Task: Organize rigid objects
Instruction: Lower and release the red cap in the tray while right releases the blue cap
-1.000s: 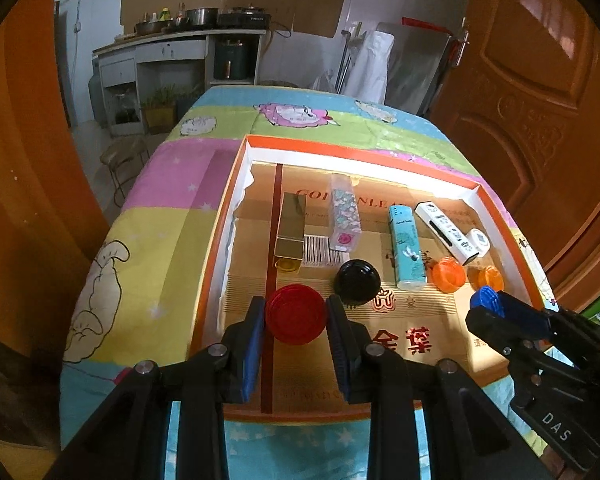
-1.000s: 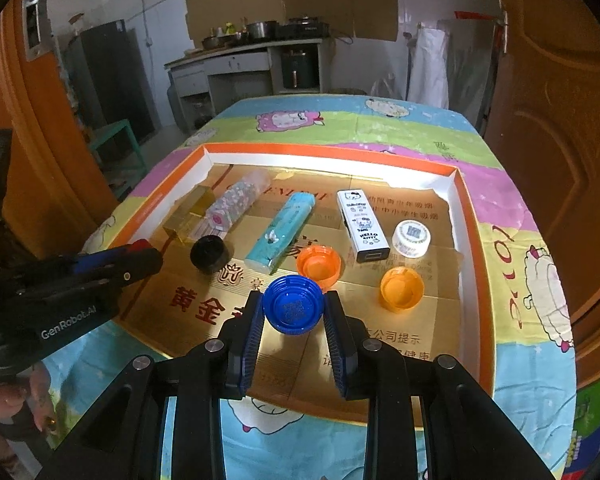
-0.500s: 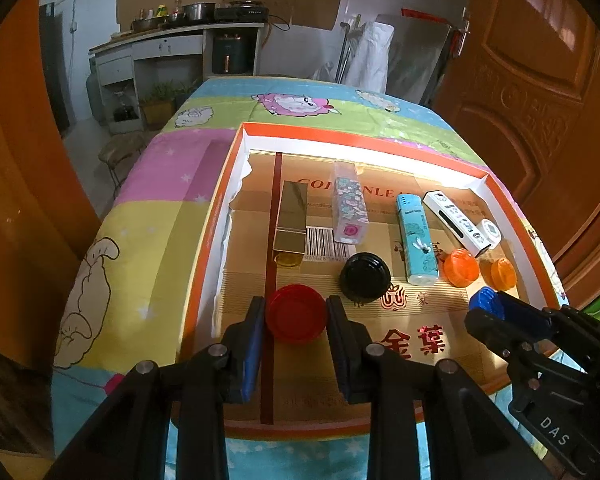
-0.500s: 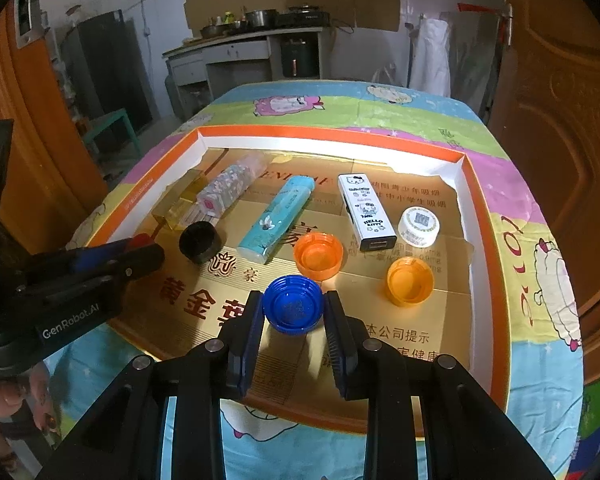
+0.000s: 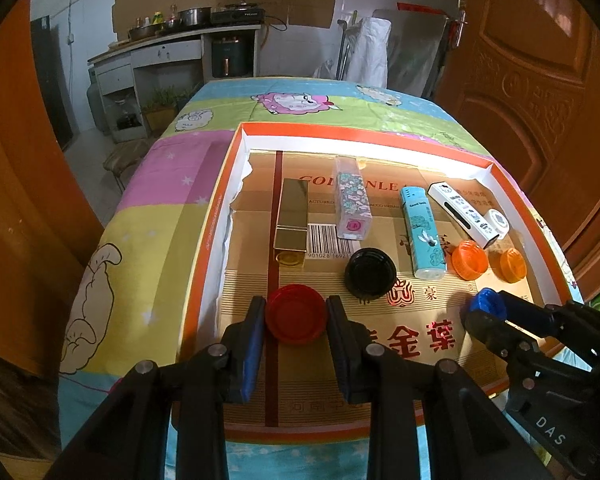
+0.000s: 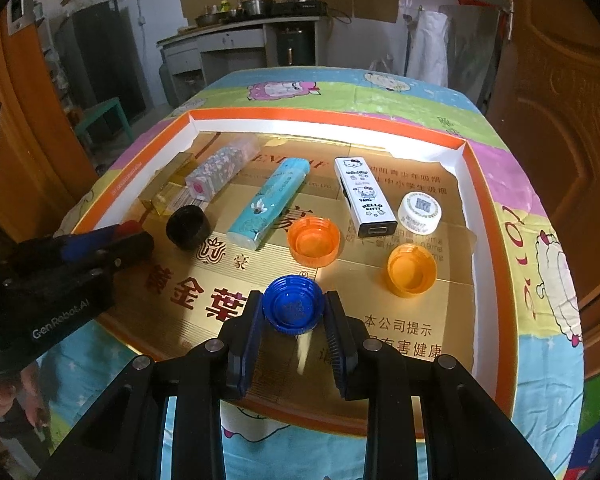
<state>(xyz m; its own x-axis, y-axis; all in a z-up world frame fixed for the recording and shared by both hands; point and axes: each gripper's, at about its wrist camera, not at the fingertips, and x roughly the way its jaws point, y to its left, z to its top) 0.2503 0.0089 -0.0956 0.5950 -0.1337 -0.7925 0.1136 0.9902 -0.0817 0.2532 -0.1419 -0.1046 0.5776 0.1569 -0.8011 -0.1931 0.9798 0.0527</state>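
Observation:
My left gripper (image 5: 296, 316) is shut on a red bottle cap (image 5: 296, 314), held above the near left of the orange-rimmed cardboard tray (image 5: 380, 136). My right gripper (image 6: 292, 312) is shut on a blue bottle cap (image 6: 293, 308), open side up, above the tray's near middle; the blue cap also shows in the left wrist view (image 5: 487, 304). In the tray lie a black cap (image 5: 370, 272), two orange caps (image 6: 314, 240) (image 6: 412, 269), a white cap (image 6: 420, 213), a gold box (image 5: 292, 214), a floral box (image 5: 352, 204), a turquoise box (image 5: 422, 232) and a white Hello Kitty box (image 6: 366, 196).
The tray sits on a table with a colourful cartoon cloth (image 5: 148, 216). A wooden door (image 5: 540, 80) stands to the right. A kitchen counter with pots (image 5: 180, 40) is at the back. A small stool (image 5: 124, 158) stands left of the table.
Both grippers have lifted and drawn back slightly toward the near edge of the tray, still holding their caps. The objects in the tray have not moved.

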